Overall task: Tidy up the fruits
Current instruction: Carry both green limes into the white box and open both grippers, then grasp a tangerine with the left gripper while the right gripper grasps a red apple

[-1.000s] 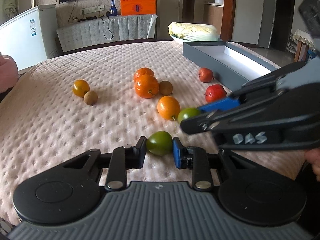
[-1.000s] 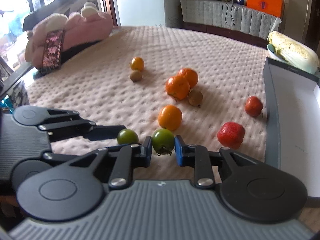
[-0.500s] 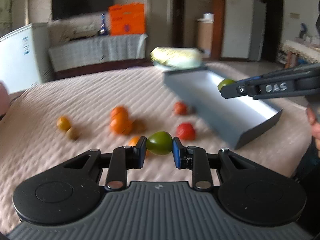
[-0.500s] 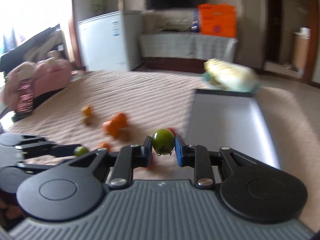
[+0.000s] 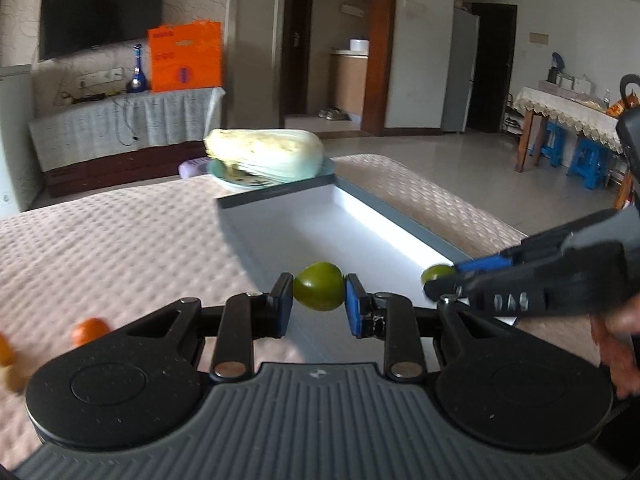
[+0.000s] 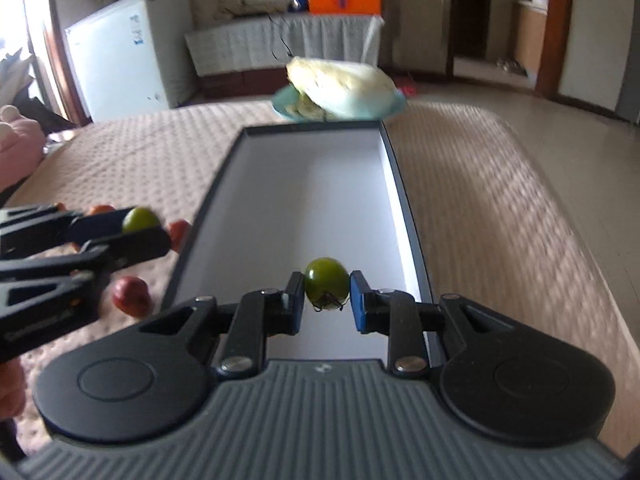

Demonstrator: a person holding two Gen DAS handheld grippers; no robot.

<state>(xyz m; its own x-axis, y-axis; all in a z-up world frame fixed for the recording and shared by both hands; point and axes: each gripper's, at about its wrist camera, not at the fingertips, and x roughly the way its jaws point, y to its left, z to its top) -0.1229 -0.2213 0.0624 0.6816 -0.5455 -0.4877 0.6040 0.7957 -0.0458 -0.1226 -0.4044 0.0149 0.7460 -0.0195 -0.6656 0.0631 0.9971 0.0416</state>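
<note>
Left claw [image 5: 319, 298] clamped on a green fruit [image 5: 319, 286], pads pressing both sides; it hangs over the near-left rim of the grey box [image 5: 256, 256]. Right claw [image 6: 325, 298] likewise clamped on a second green fruit [image 6: 326, 283], stalk end facing the camera, held above the box's near end.

Progress, judged: early. Box floor shows bare and white, no fruit in it in either view. Two green fruits are lifted and at the box, neither released. Left on the worktop [image 5: 120, 240]: orange fruit [image 5: 89, 330] at far left of the left view, red fruits [image 6: 132, 294] beside the box's left wall in the right view. Both drops come next, then the rest to gather.

View differences: left wrist view shows the right claw from the side, its fruit over the box's near-right corner, plus a hand [image 5: 616, 344] at the edge. Right wrist view shows the box's full length, the cabbage on a plate [image 6: 340, 86] just beyond its far end, and the left claw beside the box's left wall, over the red fruits.
</note>
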